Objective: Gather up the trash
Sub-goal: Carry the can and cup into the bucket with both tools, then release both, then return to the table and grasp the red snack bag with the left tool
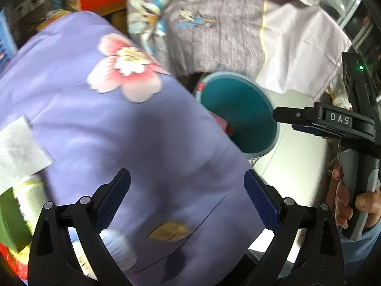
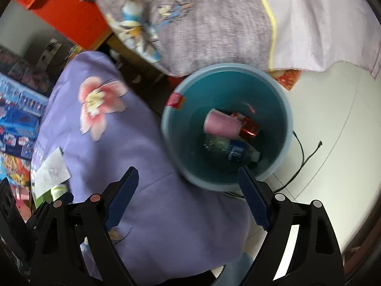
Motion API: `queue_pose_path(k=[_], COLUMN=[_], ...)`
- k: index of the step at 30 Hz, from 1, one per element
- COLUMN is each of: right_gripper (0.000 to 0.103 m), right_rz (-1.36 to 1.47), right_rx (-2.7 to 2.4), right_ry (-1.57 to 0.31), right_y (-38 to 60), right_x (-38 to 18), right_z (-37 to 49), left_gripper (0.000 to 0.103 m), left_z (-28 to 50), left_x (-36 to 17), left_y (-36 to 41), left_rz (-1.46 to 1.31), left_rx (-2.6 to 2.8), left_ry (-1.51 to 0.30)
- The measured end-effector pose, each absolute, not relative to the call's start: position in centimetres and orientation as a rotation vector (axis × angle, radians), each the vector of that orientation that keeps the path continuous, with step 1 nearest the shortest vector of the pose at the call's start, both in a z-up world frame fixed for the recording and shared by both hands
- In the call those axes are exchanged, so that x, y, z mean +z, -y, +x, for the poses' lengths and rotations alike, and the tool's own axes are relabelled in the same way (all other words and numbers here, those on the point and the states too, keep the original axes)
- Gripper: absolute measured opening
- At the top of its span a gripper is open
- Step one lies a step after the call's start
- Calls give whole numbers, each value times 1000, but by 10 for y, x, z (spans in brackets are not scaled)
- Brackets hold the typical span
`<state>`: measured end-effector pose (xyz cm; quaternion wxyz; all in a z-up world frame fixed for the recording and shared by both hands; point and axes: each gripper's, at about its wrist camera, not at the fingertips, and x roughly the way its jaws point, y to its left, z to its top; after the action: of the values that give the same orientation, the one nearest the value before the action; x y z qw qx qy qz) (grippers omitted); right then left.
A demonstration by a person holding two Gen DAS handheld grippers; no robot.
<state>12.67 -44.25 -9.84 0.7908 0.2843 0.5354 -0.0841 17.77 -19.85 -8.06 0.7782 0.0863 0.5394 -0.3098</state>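
Round teal plastic bin [image 2: 283, 109] on the pale tiled floor, just beside the lilac flower-print quilt [image 2: 147, 147]. Stiff-walled, light by the look of it; no need to lift it, only to drop into its open mouth. Already inside: a pink paper cup [image 2: 221, 124], a red drinks can [image 2: 248, 125] and a clear plastic bottle with a blue label [image 2: 234, 151], lying on their sides, touching.

Trash not yet collected lies on the quilt, toward its left edge: a flat white paper sheet [image 1: 16, 151], creased, limp and near weightless. Likely to slide on the cloth, so best pinched at a raised corner or edge. Just below it, a small white-and-green printed bottle [image 1: 29, 196], lying down, partly hidden. Probably light and rigid but smooth; take it across the middle of the body.

Left gripper [image 1: 187, 200]: fingers spread wide, nothing between them, over the quilt. Right gripper [image 2: 188, 199]: fingers spread, empty, near the bin's rim.
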Motion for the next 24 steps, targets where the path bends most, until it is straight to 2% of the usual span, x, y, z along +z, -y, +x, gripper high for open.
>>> queue_pose_path(k=[12, 24], right_gripper=[81, 81], right_rz=[489, 325], right_rx=[-67, 114], right_ry=[-1156, -1256], right_y=[343, 211], right_x=[-68, -79], right_z=[136, 147], left_gripper=[97, 97], left_z=[163, 131], left_x=[-59, -68], left_y=[75, -79], left_rz=[51, -146], left_rx=[-531, -271], left_ry=[-1109, -1097])
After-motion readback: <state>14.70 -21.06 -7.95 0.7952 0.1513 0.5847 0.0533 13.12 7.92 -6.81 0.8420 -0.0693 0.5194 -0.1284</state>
